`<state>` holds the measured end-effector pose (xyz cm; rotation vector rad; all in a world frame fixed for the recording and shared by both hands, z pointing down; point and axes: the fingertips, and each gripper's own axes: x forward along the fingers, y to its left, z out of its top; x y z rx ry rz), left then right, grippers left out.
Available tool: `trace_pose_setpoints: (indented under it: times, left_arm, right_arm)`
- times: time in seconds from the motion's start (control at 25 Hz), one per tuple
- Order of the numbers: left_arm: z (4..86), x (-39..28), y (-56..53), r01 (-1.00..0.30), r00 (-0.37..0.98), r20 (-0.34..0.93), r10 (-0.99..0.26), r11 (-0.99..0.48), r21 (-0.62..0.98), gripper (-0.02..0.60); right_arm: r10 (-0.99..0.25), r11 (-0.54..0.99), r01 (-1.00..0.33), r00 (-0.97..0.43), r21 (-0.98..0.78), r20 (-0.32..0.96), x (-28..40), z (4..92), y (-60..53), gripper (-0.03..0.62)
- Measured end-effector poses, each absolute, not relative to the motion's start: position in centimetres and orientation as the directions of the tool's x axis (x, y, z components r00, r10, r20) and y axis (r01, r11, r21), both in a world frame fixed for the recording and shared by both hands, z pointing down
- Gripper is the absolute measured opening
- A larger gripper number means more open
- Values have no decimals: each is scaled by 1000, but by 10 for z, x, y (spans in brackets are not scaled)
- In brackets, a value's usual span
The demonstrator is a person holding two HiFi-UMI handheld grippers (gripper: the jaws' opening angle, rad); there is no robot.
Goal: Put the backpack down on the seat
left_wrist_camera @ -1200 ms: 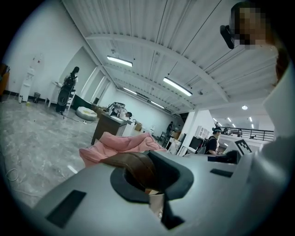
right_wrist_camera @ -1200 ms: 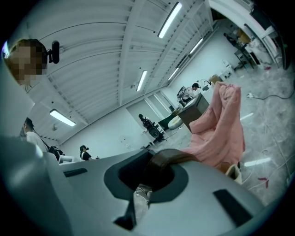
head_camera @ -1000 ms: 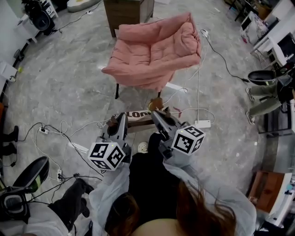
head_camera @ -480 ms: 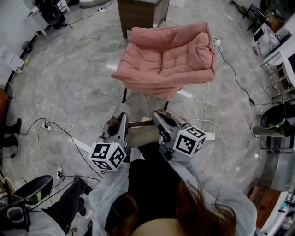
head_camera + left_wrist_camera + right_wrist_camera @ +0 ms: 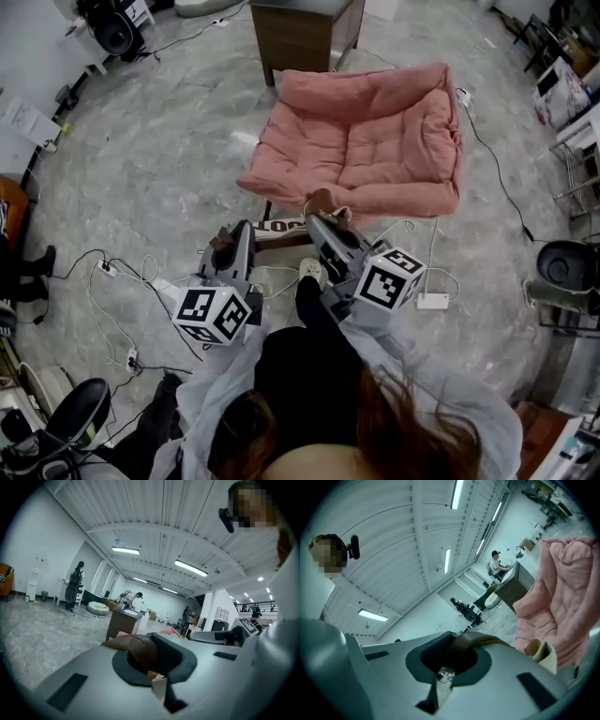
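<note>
The person stands on the grey marbled floor [image 5: 141, 169] just in front of a pink cushioned chair [image 5: 366, 141], with a gripper in each hand held out level. Slung between the two is the backpack [image 5: 279, 231], a pale cream one with dark lettering on its side. It hangs clear of the floor, close to the front edge of the chair's seat [image 5: 352, 155], and has not yet been set down on it.

The left gripper [image 5: 228, 251] has its fingers [image 5: 93, 677] closed tight on a brown strap [image 5: 136, 646], which bunches up out of the hollow where they meet. The right gripper [image 5: 322, 223] is clamped the same way, its fingers [image 5: 511, 677] pinched on a second brown strap [image 5: 476, 641] that arches over them, with the pink cushion rising just beyond.

A dark wooden cabinet [image 5: 300, 37] stands behind the chair. Loose cables [image 5: 112, 272] trail over the floor around the person's feet, and a white power strip [image 5: 433, 301] lies off to the right.
</note>
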<state>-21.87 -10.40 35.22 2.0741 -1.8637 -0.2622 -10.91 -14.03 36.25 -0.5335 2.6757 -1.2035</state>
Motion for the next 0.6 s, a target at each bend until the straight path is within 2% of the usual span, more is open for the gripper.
trace_pose_setpoints:
  times: [0.6]
  left_arm:
    - [295, -252, -237, -956, 155, 18, -988, -145, 257, 15]
  right_arm:
    - [-328, 671, -184, -943, -718, -65, -145, 309, -257, 9]
